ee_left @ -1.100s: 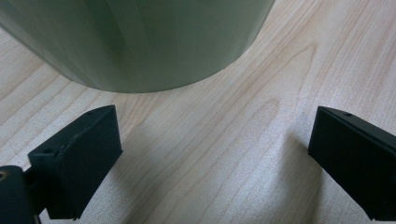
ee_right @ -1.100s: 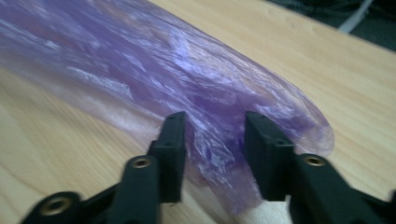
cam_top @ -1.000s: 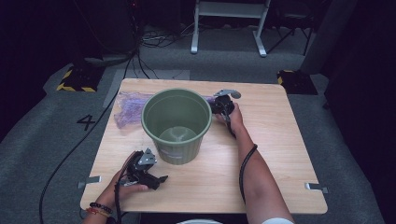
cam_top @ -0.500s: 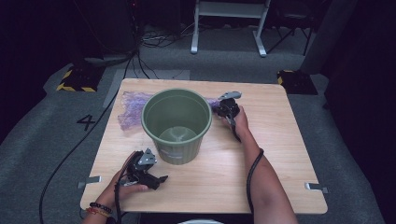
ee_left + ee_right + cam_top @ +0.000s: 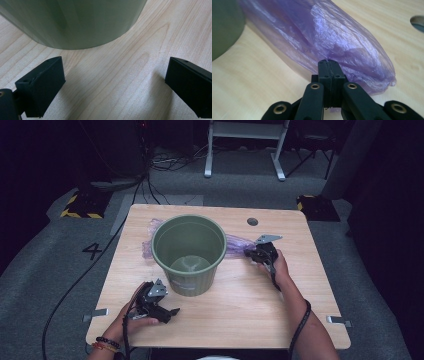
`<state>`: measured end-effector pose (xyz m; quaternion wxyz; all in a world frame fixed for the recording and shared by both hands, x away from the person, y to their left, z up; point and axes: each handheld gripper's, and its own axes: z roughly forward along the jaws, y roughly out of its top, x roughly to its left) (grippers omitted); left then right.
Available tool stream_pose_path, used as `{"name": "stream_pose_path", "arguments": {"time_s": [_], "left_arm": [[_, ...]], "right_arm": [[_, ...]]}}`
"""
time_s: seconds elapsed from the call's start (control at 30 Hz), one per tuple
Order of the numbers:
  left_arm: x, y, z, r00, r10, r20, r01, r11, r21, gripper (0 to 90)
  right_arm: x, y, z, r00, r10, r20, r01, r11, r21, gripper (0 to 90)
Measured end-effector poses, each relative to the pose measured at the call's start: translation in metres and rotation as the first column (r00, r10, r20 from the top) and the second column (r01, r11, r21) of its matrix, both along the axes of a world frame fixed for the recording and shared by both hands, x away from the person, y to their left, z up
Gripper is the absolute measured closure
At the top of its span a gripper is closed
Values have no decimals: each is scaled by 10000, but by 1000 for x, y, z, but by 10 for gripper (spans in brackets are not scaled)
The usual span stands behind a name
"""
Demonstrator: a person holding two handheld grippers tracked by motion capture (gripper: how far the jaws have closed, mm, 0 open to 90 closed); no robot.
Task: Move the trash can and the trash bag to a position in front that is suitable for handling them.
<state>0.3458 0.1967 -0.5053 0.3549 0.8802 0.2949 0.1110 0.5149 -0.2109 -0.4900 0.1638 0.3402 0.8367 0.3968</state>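
A green plastic bucket [image 5: 189,252] stands upright and empty on the wooden table [image 5: 240,315]. A thin purple plastic bag [image 5: 234,243] lies behind it, stretched out past both sides. To the bucket's right, my right gripper [image 5: 254,252] is shut on the bag's end; in the right gripper view the jaws [image 5: 328,63] meet on the crumpled purple film [image 5: 332,37]. My left gripper [image 5: 169,312] rests low near the table's front edge, just in front of the bucket. Its jaws [image 5: 113,72] stand wide open over bare wood, with the bucket wall [image 5: 75,22] close ahead.
A round cable hole [image 5: 252,221] sits in the tabletop behind the right gripper. Metal brackets [image 5: 340,321] stick out at the table's front corners. Cables and a frame's white legs [image 5: 245,150] are on the grey floor beyond the table.
My right gripper has moved to the right, away from the bucket's rim, and the purple bag has stretched out after it. The left gripper has stayed where it was.
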Motion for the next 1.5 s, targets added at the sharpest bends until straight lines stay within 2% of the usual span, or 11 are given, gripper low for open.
{"name": "stream_pose_path", "arguments": {"time_s": [0.33, 0.4, 0.7, 0.8, 0.9, 1.03, 1.1, 1.2, 1.37, 1.43, 1.5], "left_arm": [[1, 0, 0, 10000, -58, 0, 58, 10000, 1, 22], [1, 0, 0, 10000, -95, -3, 95, 10000, 3, 22], [2, -1, 0, 9999, -158, -5, 158, 9999, 5, 22], [2, -1, 0, 9999, -155, -4, 155, 9999, 3, 22], [2, -1, 0, 9999, -155, -3, 155, 9999, 3, 22], [2, -1, 0, 9999, -154, -3, 154, 9999, 4, 22], [2, -1, 0, 9999, -156, -2, 156, 9999, 3, 22], [2, -1, 0, 9999, -156, -1, 156, 9999, 4, 22], [2, -1, 0, 9999, -142, 1, 142, 9999, 6, 22], [2, -1, 0, 9999, -141, 1, 141, 9999, 3, 22], [2, -1, 0, 9999, -140, 0, 140, 9999, 4, 22]], "right_arm": [[-53, -18, 2, 9995, 318, 87, -317, 9994, -122, 869], [-62, -20, 2, 9993, 368, 116, -369, 9993, 66, 869], [-96, -30, 12, 9972, 721, 213, -728, 9968, 333, 869], [-108, -31, 13, 9959, 881, 206, -887, 9957, 265, 863], [-117, -31, 11, 9942, 1056, 215, -1057, 9944, 25, 815], [-128, -34, 10, 9933, 1109, 337, -1111, 9938, 46, 669], [-133, -37, 11, 9923, 1150, 450, -1152, 9933, 23, 560], [-141, -45, 15, 9926, 1049, 616, -1051, 9945, 10, 472], [-155, -62, 14, 9948, 661, 779, -665, 9978, 28, 428], [-159, -69, 16, 9943, 526, 929, -522, 9986, -65, 425], [-161, -76, 19, 9935, 376, 1077, -384, 9992, 54, 437]]}}
